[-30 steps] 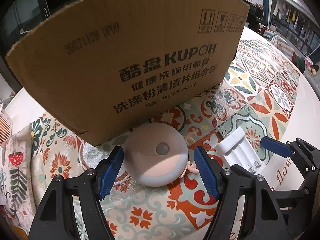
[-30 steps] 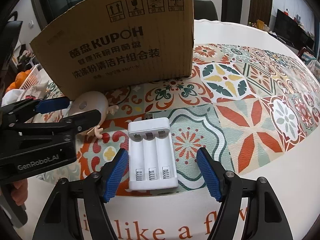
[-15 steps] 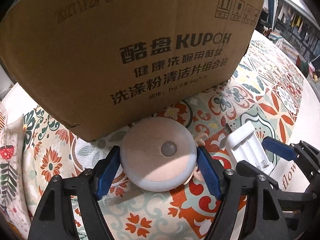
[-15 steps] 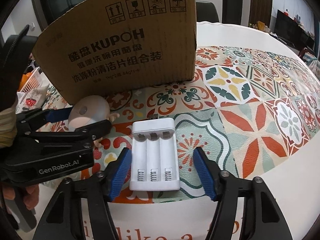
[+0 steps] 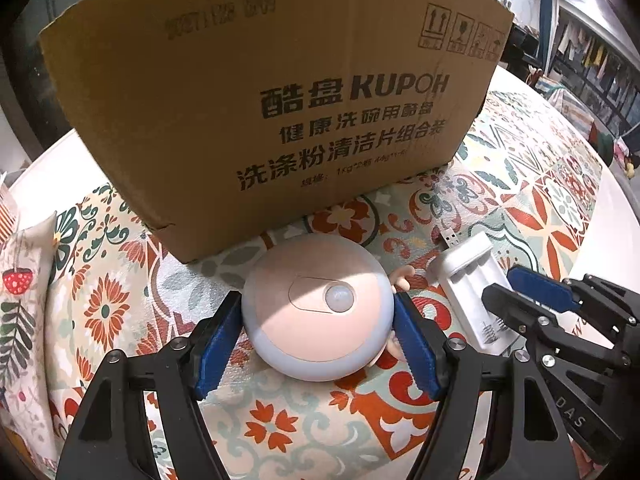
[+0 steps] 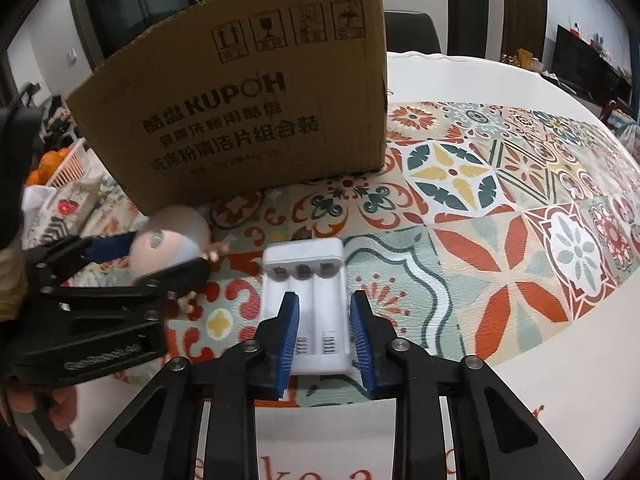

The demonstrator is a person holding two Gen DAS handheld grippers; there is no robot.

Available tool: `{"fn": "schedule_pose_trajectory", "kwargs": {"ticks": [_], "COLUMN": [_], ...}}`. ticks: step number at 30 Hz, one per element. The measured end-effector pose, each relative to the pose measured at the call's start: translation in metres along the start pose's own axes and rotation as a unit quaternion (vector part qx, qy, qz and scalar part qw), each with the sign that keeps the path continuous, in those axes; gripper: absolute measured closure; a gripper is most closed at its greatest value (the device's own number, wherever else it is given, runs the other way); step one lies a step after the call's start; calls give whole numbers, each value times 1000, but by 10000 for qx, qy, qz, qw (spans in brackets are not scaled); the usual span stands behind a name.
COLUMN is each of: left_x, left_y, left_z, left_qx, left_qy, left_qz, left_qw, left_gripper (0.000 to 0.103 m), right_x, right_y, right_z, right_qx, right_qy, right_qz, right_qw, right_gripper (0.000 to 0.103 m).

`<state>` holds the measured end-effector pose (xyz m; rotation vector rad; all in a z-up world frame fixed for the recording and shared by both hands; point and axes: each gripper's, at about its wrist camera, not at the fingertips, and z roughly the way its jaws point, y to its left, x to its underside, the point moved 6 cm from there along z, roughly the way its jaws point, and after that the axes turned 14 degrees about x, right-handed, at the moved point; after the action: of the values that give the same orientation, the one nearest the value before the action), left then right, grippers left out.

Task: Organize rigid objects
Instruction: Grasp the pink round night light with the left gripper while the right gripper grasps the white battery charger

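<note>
A round pink-and-white night light (image 5: pixel 318 312) with small antlers lies on the patterned mat just in front of the cardboard box (image 5: pixel 272 96). My left gripper (image 5: pixel 318 340) is shut on it, blue pads touching both sides. It also shows in the right wrist view (image 6: pixel 172 240). A white three-slot battery charger (image 6: pixel 308 300) lies to its right, seen also in the left wrist view (image 5: pixel 476 288). My right gripper (image 6: pixel 325 332) is shut on the charger's near end.
The tall cardboard box (image 6: pixel 248 120) stands at the back of the patterned mat (image 6: pixel 500 208). A floral pouch (image 5: pixel 20 300) lies at the left. A basket of oranges (image 6: pixel 52 164) sits far left. The white table edge (image 6: pixel 560 360) is near.
Both grippers have closed: the left onto the night light, the right onto the charger. Both moved slightly forward towards the box.
</note>
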<state>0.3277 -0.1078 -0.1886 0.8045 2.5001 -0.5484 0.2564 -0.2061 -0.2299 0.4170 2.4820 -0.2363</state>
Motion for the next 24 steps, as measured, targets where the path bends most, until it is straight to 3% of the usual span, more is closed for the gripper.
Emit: {"fn": "schedule_pose_trajectory", "kwargs": {"ticks": [2, 4, 6, 13, 20, 23, 24], "left_x": [1, 2, 1, 4, 13, 16, 17], "left_y": [1, 3, 3, 14, 21, 20, 20], "left_z": [-2, -7, -10, -19, -18, -16, -16], "left_qx": [-6, 4, -14, -134, -190, -171, -160], "left_qy": [-18, -44, -80, -153, -108, -107, -117], "left_qz": [-23, -16, -14, -77, -214, -275, -309], "left_qw": [10000, 10000, 10000, 9998, 9995, 9994, 9993], "left_gripper": [29, 29, 29, 29, 29, 29, 29], "right_x": [1, 0, -1, 1, 3, 5, 5], "right_y": [-2, -3, -3, 12, 23, 25, 25], "right_z": [3, 3, 1, 2, 4, 3, 3], "right_qx": [-54, -141, -151, -206, 198, 323, 313], "right_qy": [129, 182, 128, 110, -94, -246, -243], "right_qz": [52, 133, 173, -29, -367, -502, -502], "right_qw": [9999, 9996, 9997, 9997, 9991, 9979, 9980], "right_gripper": [71, 52, 40, 39, 40, 54, 54]}}
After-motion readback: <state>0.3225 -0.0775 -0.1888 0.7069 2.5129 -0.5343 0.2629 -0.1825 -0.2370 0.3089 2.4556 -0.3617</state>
